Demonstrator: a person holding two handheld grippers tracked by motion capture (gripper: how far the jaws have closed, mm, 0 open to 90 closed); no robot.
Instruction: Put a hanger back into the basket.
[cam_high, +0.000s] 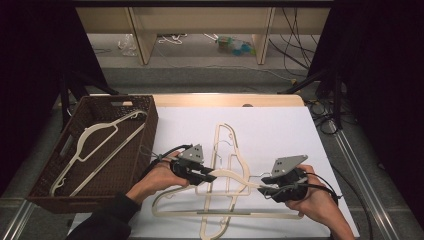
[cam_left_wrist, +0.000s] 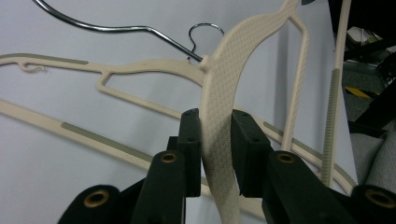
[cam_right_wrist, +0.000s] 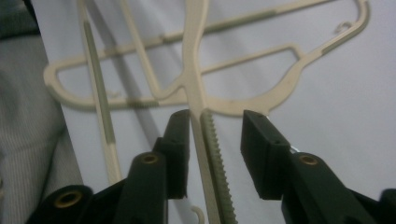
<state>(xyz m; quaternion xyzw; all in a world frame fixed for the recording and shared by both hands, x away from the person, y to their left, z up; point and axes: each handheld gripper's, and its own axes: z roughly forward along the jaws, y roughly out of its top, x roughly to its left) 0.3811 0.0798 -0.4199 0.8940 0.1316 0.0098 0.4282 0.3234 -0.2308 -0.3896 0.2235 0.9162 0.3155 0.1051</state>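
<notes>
Now we are clamping one of three table hangers (cam_high: 227, 176) with the left gripper (cam_high: 209, 177), beside the basket (cam_high: 145, 145) holding one hanger (cam_high: 92, 145); the right gripper (cam_high: 263, 188) is released.

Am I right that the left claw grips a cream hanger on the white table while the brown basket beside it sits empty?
Not quite: the brown basket isn't empty; the high view shows a cream hanger in the basket. The left claw does grip a cream hanger over the white table.

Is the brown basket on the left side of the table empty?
No, one cream hanger lies inside the brown basket in the high view.
</notes>
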